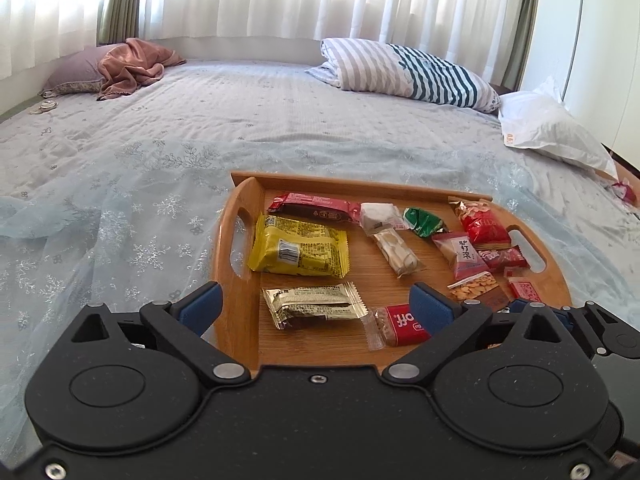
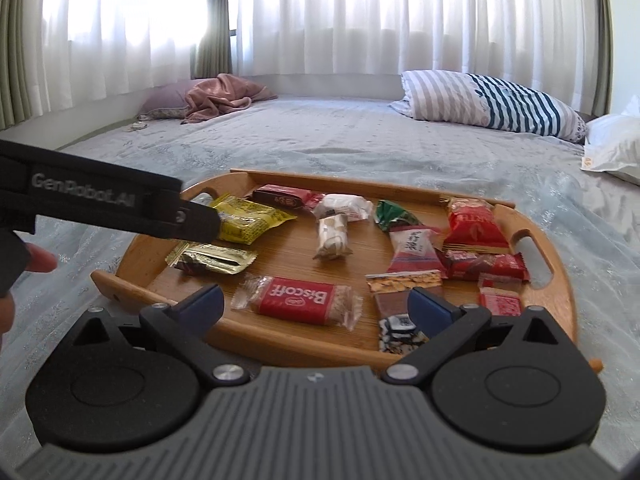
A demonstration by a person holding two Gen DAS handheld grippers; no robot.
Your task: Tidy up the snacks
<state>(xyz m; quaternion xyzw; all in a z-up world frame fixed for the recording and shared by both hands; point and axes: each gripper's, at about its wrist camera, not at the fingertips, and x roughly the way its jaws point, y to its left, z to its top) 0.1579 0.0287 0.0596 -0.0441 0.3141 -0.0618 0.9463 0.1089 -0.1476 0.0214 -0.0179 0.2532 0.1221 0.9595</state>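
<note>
Wooden tray (image 1: pixel 240 320) full; both grippers wide open, empty. Gold bar (image 1: pixel 314 306) dead ahead between left gripper (image 1: pixel 316 300) jaws, lengthwise across; Biscoff (image 2: pixel 298 300) before right gripper (image 2: pixel 316 300).

Yellow packet (image 1: pixel 299 249); striped pillow (image 1: pixel 404 69)

A: Where does the tray (image 2: pixel 558 300) sit?

B: On the bed (image 2: pixel 360 136), with the striped pillow (image 2: pixel 492 102) well behind it to the right.

A: And inside the tray?

B: The Biscoff biscuit (image 2: pixel 298 300) lies at the tray's near edge. The peanut bar (image 2: pixel 332 236) lies at the tray's middle, and the noodle packet (image 2: pixel 248 220) at the tray's far left, with the flat wafer (image 2: pixel 212 258) just before it.
</note>
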